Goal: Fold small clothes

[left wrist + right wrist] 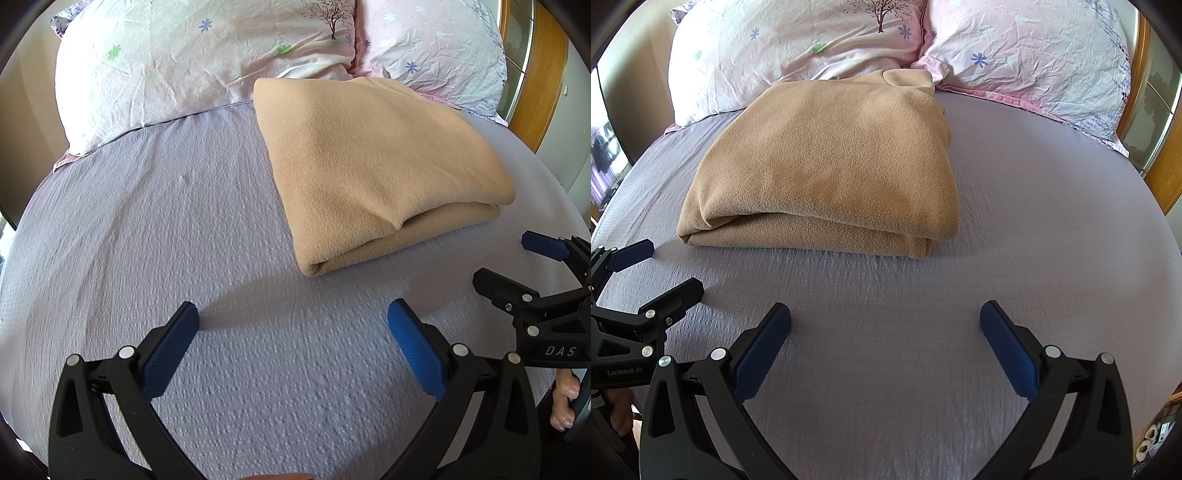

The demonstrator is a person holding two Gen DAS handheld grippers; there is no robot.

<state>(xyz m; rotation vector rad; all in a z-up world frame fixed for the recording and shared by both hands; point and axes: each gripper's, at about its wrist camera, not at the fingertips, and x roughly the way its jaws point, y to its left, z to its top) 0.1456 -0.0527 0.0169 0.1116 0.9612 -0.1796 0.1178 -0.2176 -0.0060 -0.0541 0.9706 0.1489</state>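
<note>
A tan fleece garment lies folded into a thick rectangle on the lavender bed sheet, its far end against the pillows. It also shows in the right wrist view. My left gripper is open and empty, hovering over bare sheet in front of the garment's near left corner. My right gripper is open and empty, over the sheet in front of the garment. Each gripper shows at the edge of the other's view: the right one and the left one, both open.
Two pink floral pillows lie at the head of the bed. A wooden bed frame runs along the right side. The sheet stretches to the right of the garment.
</note>
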